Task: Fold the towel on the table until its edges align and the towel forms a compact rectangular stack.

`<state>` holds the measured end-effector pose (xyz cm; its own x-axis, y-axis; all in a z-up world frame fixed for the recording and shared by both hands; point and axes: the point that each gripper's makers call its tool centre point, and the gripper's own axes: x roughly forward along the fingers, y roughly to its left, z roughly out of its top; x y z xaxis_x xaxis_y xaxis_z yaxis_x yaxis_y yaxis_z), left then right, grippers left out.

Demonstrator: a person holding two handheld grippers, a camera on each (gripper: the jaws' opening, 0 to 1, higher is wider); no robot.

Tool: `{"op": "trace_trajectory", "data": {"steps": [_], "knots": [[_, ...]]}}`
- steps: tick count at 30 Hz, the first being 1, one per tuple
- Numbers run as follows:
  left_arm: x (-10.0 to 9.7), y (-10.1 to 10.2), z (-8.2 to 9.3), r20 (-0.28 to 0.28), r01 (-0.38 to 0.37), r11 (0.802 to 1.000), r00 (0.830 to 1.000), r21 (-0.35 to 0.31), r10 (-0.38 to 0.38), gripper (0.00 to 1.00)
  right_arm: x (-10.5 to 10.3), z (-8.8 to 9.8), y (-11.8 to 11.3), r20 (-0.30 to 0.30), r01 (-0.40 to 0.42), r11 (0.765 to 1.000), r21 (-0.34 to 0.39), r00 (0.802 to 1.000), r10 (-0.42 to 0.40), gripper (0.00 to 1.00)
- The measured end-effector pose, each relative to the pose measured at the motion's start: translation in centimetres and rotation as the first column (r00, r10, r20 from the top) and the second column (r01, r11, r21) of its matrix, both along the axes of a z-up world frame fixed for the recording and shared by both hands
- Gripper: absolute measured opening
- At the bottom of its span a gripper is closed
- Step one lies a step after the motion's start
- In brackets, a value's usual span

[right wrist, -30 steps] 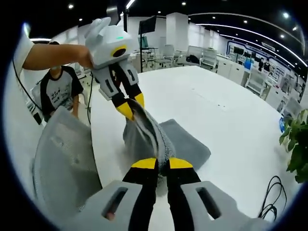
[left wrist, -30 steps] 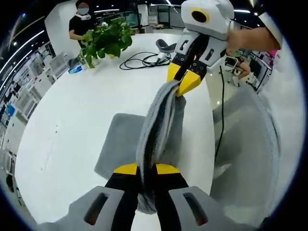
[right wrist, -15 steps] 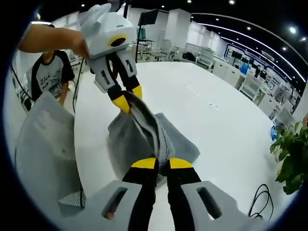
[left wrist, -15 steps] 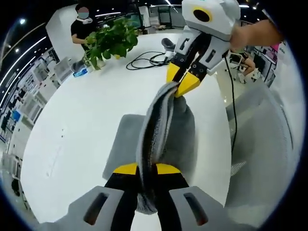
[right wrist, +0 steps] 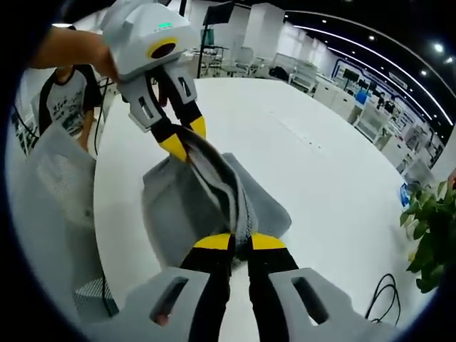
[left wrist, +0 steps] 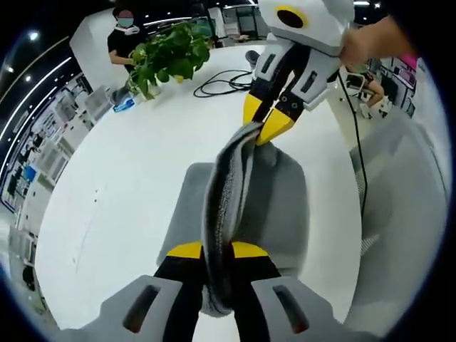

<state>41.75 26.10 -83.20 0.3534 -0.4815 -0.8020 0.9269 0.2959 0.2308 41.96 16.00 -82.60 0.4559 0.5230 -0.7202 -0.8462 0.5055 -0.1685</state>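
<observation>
A grey towel (left wrist: 235, 192) hangs stretched between both grippers above the white table (left wrist: 121, 192), its lower part draped on the tabletop. My left gripper (left wrist: 217, 251) is shut on one end of the towel's bunched edge. The right gripper (left wrist: 262, 128) is shut on the other end, held by a person's hand. In the right gripper view the towel (right wrist: 214, 192) runs from my right gripper (right wrist: 239, 242) up to the left gripper (right wrist: 184, 142), both clamped on it.
A potted plant (left wrist: 167, 57) and a black cable (left wrist: 224, 82) lie at the table's far side; the plant (right wrist: 434, 235) also appears in the right gripper view. A grey mesh chair (left wrist: 406, 206) stands beside the table. People are near the table's edges.
Both grippers have carried the held towel further in over the table, away from the chair-side edge. More of the towel now lies spread on the tabletop.
</observation>
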Motion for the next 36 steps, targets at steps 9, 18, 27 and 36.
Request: {"op": "trace_trajectory", "data": {"steps": [9, 18, 27, 36], "knots": [[1.2, 0.1, -1.4, -0.013, -0.009, 1.0, 1.0, 0.008, 0.009, 0.13, 1.3, -1.5, -0.1, -0.01, 0.004, 0.999, -0.039, 1.0, -0.004, 0.07], [2.0, 0.2, -2.7, -0.026, -0.022, 1.0, 0.999, 0.005, 0.022, 0.14, 2.1, -2.6, -0.1, -0.035, 0.015, 0.999, -0.051, 0.999, -0.017, 0.08], [3.0, 0.9, -3.5, -0.042, -0.057, 0.998, 0.998, -0.009, 0.057, 0.14, 2.2, -3.5, 0.1, -0.071, 0.04, 0.998, -0.045, 0.997, -0.044, 0.08], [3.4, 1.1, -4.1, -0.009, -0.043, 0.999, 0.999, 0.017, 0.043, 0.2, 3.0, -3.6, 0.1, -0.075, 0.066, 0.997, -0.032, 0.995, -0.068, 0.11]]}}
